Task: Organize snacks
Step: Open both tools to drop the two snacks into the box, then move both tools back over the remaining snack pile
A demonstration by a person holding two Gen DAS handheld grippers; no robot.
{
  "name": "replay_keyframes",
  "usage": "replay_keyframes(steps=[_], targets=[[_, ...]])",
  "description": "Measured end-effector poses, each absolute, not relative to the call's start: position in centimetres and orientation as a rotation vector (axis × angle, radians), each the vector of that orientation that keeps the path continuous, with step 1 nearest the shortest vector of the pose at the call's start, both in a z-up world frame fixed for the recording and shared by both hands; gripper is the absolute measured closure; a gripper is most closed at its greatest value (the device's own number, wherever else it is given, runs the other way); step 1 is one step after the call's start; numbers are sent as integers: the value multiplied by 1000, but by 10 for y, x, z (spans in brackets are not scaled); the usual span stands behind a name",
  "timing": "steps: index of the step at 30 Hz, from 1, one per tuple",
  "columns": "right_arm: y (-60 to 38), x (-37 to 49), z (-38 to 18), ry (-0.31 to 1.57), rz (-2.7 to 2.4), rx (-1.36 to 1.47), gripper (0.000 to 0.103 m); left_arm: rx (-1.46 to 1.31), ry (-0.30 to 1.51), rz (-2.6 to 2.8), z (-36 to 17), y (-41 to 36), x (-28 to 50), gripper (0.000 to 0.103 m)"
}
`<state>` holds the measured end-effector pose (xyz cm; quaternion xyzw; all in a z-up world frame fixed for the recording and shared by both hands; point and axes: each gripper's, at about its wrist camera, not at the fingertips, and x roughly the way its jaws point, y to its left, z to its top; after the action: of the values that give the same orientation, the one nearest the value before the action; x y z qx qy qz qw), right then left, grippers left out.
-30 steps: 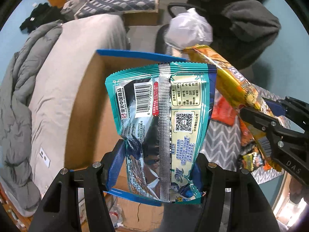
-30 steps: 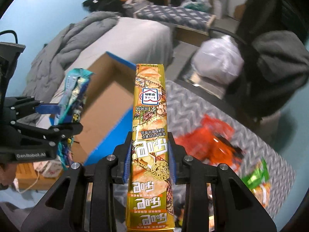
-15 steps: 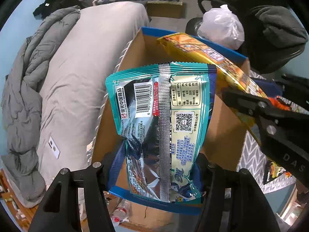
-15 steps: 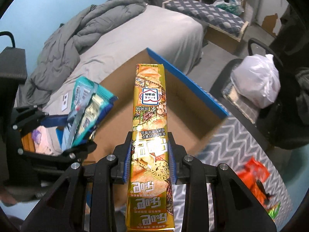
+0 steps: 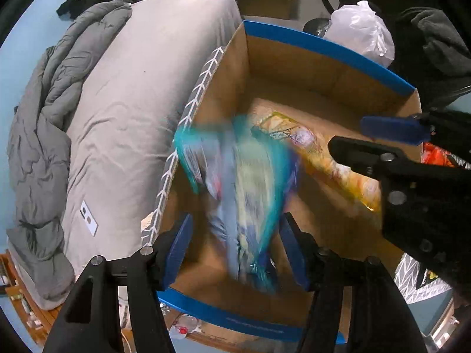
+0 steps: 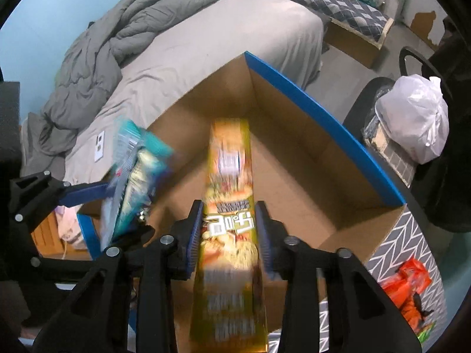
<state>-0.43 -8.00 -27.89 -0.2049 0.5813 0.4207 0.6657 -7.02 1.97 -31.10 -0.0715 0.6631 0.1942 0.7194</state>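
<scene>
Cardboard walls of the blue-rimmed open box [image 5: 323,67] are surrounding both snacks. Your left claw [image 5: 235,241] is standing wide around the blurred teal foil snack pouch [image 5: 241,176], its pads apart from it. Your right claw [image 6: 229,235] is opening, the long yellow snack packet [image 6: 229,206] between its pads.

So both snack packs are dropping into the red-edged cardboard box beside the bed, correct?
Not quite. The cardboard box has a blue edge, not red, as the right wrist view shows. The rest stands: the teal pack and the yellow pack are both over it, beside the bed.
</scene>
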Motion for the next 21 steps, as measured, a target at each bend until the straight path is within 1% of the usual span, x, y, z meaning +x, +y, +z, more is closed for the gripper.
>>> replay_keyframes(steps=[3,4,5,9,11,15,21], targets=[[-83,-3,-271,1292,947,-456,62,-159,1465,418,-306,18,-70,31],[-83,-3,-269,1288,943,-456,58,-154,1461,421,-304,17,-70,30],[-84,-2,-267,1283,939,-456,54,-150,1456,422,-302,16,-70,30],[-93,1,-260,1280,913,-460,49,-155,1452,413,-292,12,-70,29],[-100,3,-257,1285,896,-469,44,-164,1444,410,-287,10,-71,29],[-118,6,-248,1274,868,-481,43,-169,1422,396,-274,1,-70,27],[-151,8,-235,1268,818,-473,42,-137,1395,369,-258,-19,-64,27]])
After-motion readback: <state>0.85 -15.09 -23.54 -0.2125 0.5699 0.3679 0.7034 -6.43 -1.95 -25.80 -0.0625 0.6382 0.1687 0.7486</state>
